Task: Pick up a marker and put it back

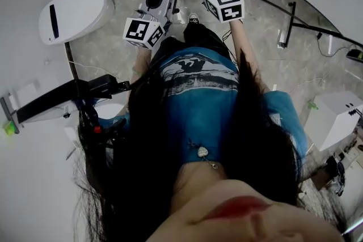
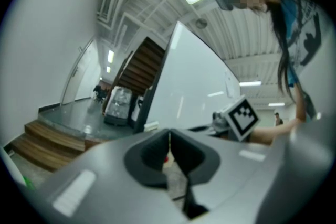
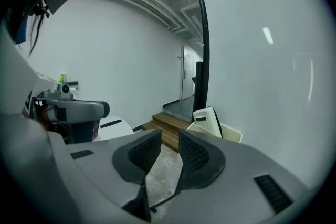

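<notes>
Left tool (image 2: pixel 169 138) clenched, pads pressed flat together along a hairline seam, nothing gripped; below the seam only a sliver of stone floor (image 2: pixel 176 181) and a red speck too small to name. Right tool (image 3: pixel 169 140) released, jaws apart and empty, pale floor in the gap.

In the head view, both held out ahead of the chest, tips pointing away from the body: left tag cube (image 1: pixel 144 32) nearer, right tag cube (image 1: pixel 225 3) farther forward.

Beyond the right tool, a cream bin (image 3: pixel 228 134) with a white slab leaning in it, wooden steps (image 3: pixel 168 126) just beside, a tall white panel (image 3: pixel 262 60) to the right. Out to the left of the left tool, a white oval unit (image 1: pixel 74 13) on the floor.

Marker's whereabouts: impossible to tell from these views.
</notes>
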`<action>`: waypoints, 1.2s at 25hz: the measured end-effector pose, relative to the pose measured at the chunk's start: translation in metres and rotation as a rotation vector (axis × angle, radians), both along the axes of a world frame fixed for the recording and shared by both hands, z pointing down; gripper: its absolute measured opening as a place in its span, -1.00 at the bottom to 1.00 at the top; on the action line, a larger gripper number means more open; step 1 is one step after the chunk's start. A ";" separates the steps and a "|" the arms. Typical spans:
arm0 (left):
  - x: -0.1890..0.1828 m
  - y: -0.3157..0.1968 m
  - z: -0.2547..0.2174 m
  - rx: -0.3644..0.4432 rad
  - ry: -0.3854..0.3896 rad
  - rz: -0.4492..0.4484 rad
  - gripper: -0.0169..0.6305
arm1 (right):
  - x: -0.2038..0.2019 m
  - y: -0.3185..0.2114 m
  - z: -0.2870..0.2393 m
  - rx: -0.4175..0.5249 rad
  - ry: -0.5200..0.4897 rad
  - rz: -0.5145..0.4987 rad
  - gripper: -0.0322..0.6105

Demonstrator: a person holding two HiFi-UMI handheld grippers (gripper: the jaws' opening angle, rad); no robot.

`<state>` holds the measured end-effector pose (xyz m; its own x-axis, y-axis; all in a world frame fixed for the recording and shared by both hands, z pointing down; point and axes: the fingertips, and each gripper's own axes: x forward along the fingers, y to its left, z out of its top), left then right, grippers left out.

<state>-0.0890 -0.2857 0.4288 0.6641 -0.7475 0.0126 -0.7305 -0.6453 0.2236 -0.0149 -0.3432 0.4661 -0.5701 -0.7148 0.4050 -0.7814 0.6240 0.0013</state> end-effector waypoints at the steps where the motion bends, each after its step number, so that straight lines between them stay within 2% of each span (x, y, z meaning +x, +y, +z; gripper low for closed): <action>1: -0.001 -0.004 -0.002 0.008 -0.002 -0.008 -0.94 | -0.003 -0.007 0.002 -0.005 0.017 -0.015 -0.63; 8: -0.015 -0.016 -0.006 0.017 -0.009 -0.069 -0.94 | -0.026 -0.044 0.027 -0.001 0.255 -0.113 -0.63; 13: -0.020 -0.021 -0.007 0.019 -0.012 -0.097 -0.94 | -0.034 -0.051 0.044 -0.024 0.370 -0.150 -0.58; 16: -0.023 -0.022 -0.005 0.014 -0.012 -0.108 -0.94 | -0.035 -0.053 0.053 -0.032 0.412 -0.135 -0.58; 19: -0.023 -0.022 -0.003 0.009 -0.012 -0.108 -0.94 | -0.035 -0.053 0.054 -0.031 0.406 -0.123 -0.58; 24: -0.023 -0.022 -0.001 0.002 -0.011 -0.128 -0.94 | -0.029 -0.049 0.041 0.006 0.334 -0.093 -0.60; 30: -0.019 -0.022 0.000 -0.008 0.004 -0.117 -0.94 | -0.016 -0.046 -0.006 0.096 0.167 -0.008 -0.66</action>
<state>-0.1080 -0.3079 0.4290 0.5723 -0.8199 0.0162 -0.7999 -0.5538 0.2310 -0.0305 -0.3896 0.4602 -0.5069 -0.7504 0.4243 -0.7601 0.6212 0.1906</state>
